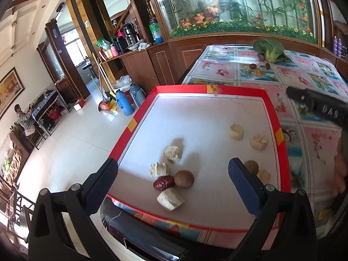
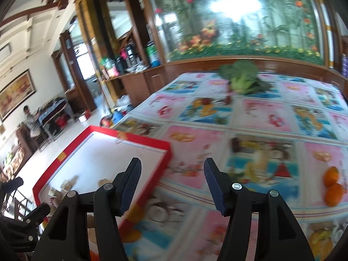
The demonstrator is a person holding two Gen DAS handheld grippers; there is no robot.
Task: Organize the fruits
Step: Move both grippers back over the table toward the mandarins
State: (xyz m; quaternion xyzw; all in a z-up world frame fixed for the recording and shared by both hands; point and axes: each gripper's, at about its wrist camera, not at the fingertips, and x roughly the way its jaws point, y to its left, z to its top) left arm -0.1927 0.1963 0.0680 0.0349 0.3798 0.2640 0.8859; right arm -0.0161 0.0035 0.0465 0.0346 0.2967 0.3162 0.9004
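A red-rimmed tray (image 1: pixel 282 158) with a white floor sits at the table's near left corner. In it lie a red date (image 1: pixel 163 182), a brown round longan (image 1: pixel 184 178), a second brown one (image 1: pixel 251 166) and several pale cut chunks (image 1: pixel 173 154). My left gripper (image 1: pixel 171 184) is open and empty just above the date and longan. My right gripper (image 2: pixel 171 187) is open and empty above the tablecloth, right of the tray (image 2: pixel 71 150). Two oranges (image 2: pixel 331 184) lie at the right edge of the right wrist view, which is blurred.
A leafy green vegetable (image 1: pixel 270 49) and small brown fruits (image 1: pixel 252 66) lie far back on the flowered tablecloth (image 1: pixel 219 69). The right gripper's body (image 1: pixel 319 106) shows at the right. The table's left edge drops to a tiled floor with flasks (image 1: pixel 124 104).
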